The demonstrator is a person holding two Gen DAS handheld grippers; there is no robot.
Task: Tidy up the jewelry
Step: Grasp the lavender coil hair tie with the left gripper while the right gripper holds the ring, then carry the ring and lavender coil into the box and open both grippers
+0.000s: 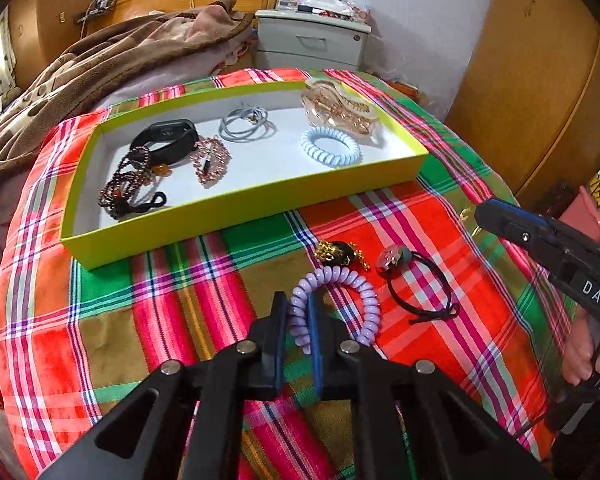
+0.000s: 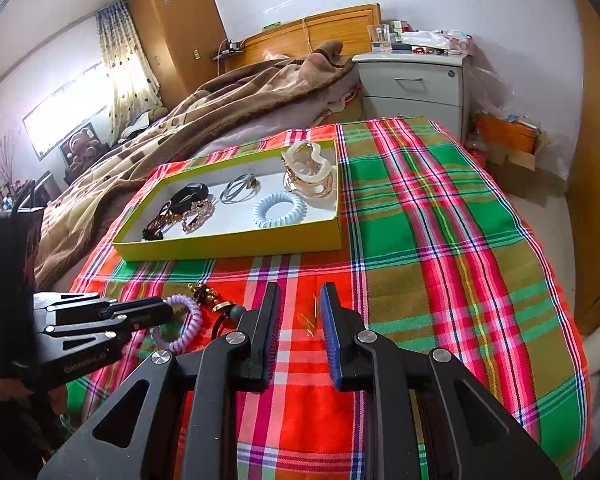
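Observation:
A yellow-green tray (image 1: 236, 210) (image 2: 236, 246) on the plaid cloth holds a black band (image 1: 168, 140), beaded bracelets (image 1: 130, 188), grey hair ties (image 1: 246, 124), a blue spiral tie (image 1: 330, 147) (image 2: 278, 210) and a clear claw clip (image 1: 340, 106) (image 2: 310, 172). My left gripper (image 1: 298, 306) (image 2: 168, 312) is shut on the left side of a purple spiral hair tie (image 1: 366, 292) (image 2: 188, 320) lying on the cloth. A gold and black piece (image 1: 338, 254) and a black hair tie with a charm (image 1: 418, 280) lie beside it. My right gripper (image 2: 300, 296) is open and empty over a small gold item (image 2: 310, 322).
The plaid cloth (image 2: 440, 240) covers the bed end. A brown blanket (image 1: 100, 68) lies behind the tray. A grey nightstand (image 2: 416, 84) stands at the back, a wooden wardrobe (image 1: 532, 80) to the right, and boxes (image 2: 508, 140) on the floor.

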